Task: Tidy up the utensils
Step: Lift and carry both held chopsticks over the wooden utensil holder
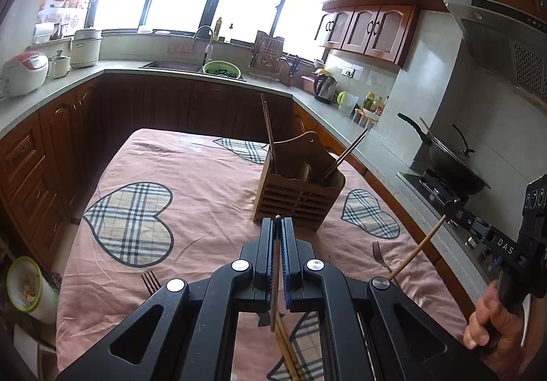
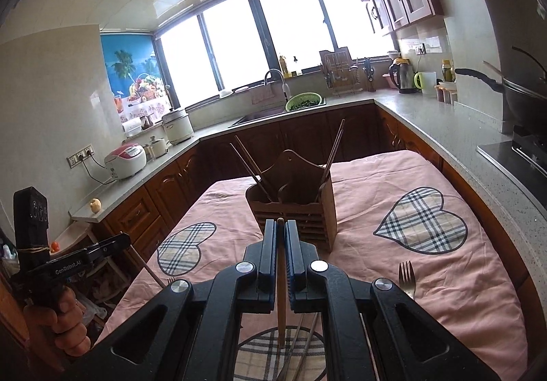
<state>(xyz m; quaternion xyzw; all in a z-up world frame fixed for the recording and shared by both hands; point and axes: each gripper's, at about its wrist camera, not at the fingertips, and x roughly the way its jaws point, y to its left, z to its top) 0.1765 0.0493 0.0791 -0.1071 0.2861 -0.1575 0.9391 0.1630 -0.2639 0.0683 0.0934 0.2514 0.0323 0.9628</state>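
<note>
The left tongs [image 1: 278, 220] are clenched on a wooden chopstick [image 1: 274, 278]; the right tongs [image 2: 280, 222] grip another chopstick [image 2: 281, 295]; just ahead of both stands the wooden utensil holder [image 1: 297, 191] on the pink-clothed desk [image 1: 205, 210]; a fork [image 2: 407, 276] lies right of the right tongs.

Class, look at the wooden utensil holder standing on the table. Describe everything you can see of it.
The wooden utensil holder is a brown box with a slatted front and a taller curved back panel that has a small hole near its top. Dividers split it into compartments. It stands upright on the pink tablecloth with plaid hearts, ahead of both tools. Dark chopsticks lean out of its left compartment and another pair out of its right one. Something pale sits in the middle; what it is cannot be told.
</note>
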